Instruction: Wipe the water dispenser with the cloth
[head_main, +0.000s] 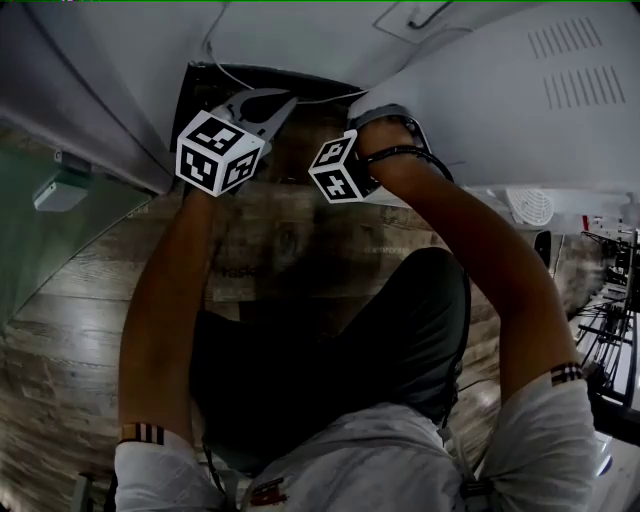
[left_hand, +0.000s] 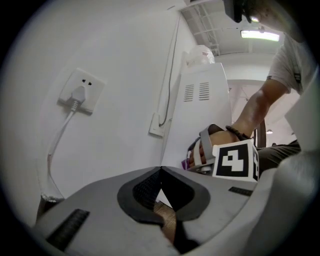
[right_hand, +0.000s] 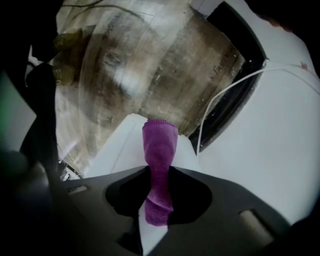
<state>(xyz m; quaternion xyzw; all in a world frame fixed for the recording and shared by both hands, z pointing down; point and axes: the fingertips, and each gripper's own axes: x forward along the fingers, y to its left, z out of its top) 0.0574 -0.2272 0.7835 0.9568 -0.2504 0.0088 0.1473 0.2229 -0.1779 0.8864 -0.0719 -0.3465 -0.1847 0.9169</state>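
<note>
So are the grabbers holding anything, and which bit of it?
The right gripper pinches the purple cloth about midway along its bunched length. The left gripper is shut on nothing.

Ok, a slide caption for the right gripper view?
Right gripper shut on a purple cloth, its free end lying over the water dispenser, wood floor beyond.

a white wall socket (left_hand: 81, 90) sits on the white wall (left_hand: 120, 75) with a plug (left_hand: 75, 96) pushed into it, and its white cable (left_hand: 56, 150) hangs down in a curve. further along the wall is a small white box (left_hand: 158, 121), with a thin cord (left_hand: 172, 65) rising from it. the floor (head_main: 290, 240) is grey-brown wood plank. a greenish glass panel (head_main: 45, 260) stands at the left and a metal rack (head_main: 612, 320) at the right. a strip light (left_hand: 260, 35) glows on the ceiling.
</note>
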